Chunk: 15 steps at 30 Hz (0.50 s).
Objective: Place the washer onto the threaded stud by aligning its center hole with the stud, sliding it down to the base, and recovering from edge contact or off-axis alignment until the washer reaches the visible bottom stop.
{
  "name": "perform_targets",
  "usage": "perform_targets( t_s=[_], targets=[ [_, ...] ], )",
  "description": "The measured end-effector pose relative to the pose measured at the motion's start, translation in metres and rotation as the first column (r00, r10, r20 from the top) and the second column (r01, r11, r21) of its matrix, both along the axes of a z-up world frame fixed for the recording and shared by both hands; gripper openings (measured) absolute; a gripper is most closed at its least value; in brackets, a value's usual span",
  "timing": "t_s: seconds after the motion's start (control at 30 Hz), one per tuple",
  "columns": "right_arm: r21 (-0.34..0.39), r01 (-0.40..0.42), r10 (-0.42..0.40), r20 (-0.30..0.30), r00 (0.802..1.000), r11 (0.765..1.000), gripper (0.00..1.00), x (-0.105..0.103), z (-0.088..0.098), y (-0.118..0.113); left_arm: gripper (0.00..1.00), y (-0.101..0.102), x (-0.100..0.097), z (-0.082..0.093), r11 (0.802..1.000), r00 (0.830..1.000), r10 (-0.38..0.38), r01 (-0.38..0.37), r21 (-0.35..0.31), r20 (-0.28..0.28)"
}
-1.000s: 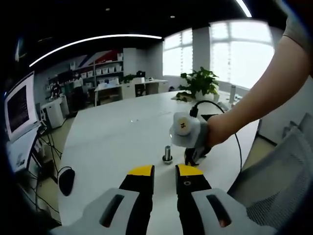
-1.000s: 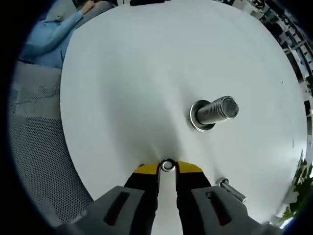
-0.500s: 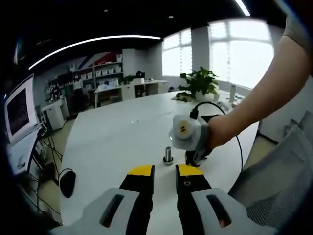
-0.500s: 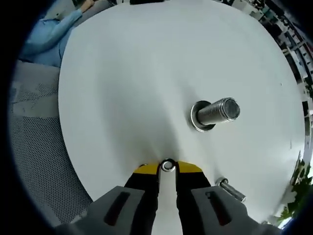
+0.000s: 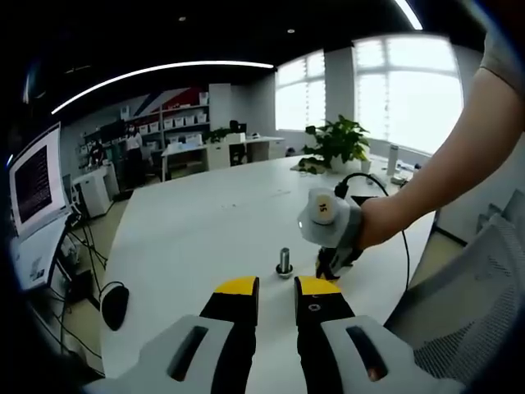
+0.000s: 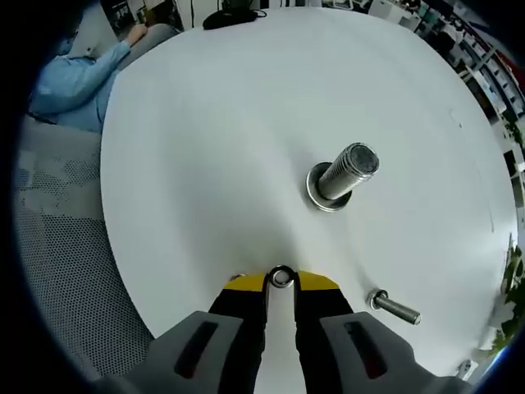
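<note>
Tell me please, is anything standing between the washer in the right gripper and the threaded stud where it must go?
Nothing visible does. The right gripper holds the washer at its tips, and only bare white table lies between it and the upright stud. A loose bolt lies off to the side.

No text, label, number or sign can be read in either view.

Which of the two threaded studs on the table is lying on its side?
The smaller stud, beside the right gripper, lies flat on the table. The larger stud stands upright on its round base.
</note>
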State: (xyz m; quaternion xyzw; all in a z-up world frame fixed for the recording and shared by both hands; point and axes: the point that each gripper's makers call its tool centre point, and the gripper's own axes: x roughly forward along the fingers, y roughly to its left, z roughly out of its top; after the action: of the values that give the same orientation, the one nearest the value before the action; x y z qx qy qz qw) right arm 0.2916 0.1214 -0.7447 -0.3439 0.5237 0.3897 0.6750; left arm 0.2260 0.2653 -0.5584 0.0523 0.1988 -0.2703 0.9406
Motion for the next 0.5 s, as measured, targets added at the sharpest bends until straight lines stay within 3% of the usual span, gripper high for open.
perform_targets(
  t_s=[0.5],
  targets=[
    [0.084, 0.08, -0.083, 0.035, 0.996, 0.993, 0.14, 0.013, 0.025, -0.006, 0.15, 0.0, 0.002, 0.003, 1.0, 1.0, 0.003, -0.003, -0.022, 0.006]
  ],
)
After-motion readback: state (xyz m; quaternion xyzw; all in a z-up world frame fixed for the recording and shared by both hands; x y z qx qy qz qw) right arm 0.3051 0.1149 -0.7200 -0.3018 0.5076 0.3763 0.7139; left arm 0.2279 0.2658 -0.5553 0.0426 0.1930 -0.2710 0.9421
